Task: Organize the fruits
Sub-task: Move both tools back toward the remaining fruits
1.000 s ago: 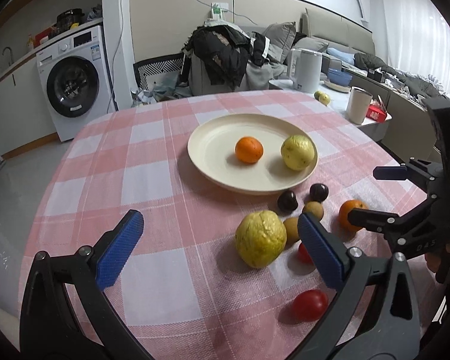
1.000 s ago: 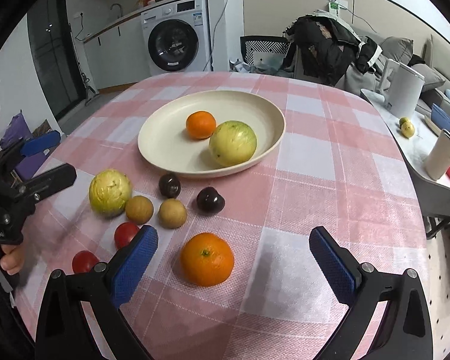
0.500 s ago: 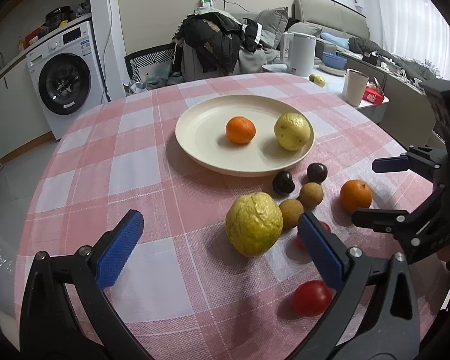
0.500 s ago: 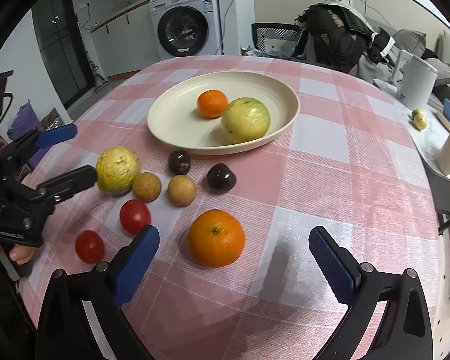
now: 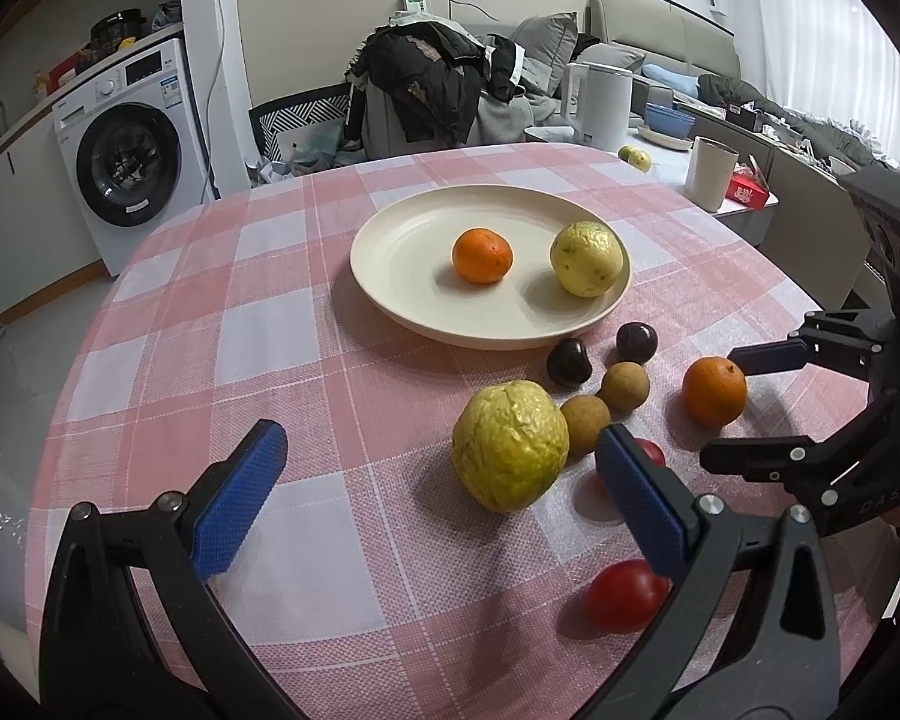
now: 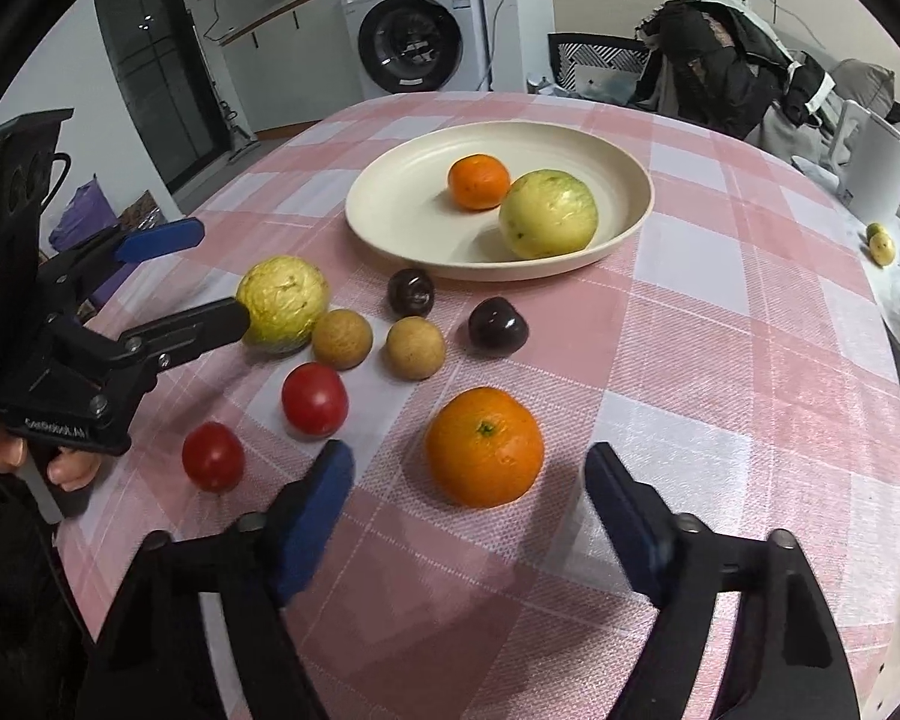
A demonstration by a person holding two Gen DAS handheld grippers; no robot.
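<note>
Closest in, the right gripper (image 6: 468,498) sits low over the checked tablecloth (image 6: 720,360) with its jaws closing in on the loose orange (image 6: 484,446). The fruit sits in the gap between the blue pads, but they aren't touching the peel yet, so nothing is grasped. The left gripper (image 5: 438,501) hangs spread wide and empty, with the big yellow-green fruit (image 5: 510,445) just ahead of its opening.

I'd say the step in hand is picking up that orange. It's round and will roll if one pad arrives first, so center it, come in around its widest part, and squeeze evenly, just firm enough not to bruise it. Keep the left pad clear of the two red tomatoes (image 6: 314,399) sitting just beside it.

A bit further out are two tan round fruits (image 6: 415,348) and two dark ones (image 6: 497,324), all loose on the cloth near the plate rim.

Beyond them is the cream plate (image 6: 390,204), already holding a small orange (image 6: 478,181) and a pale green fruit (image 6: 548,213) that look to be touching. The plate's bare left side is the obvious landing spot. Lift high enough to clear the rim and the dark fruits on the way.
</note>
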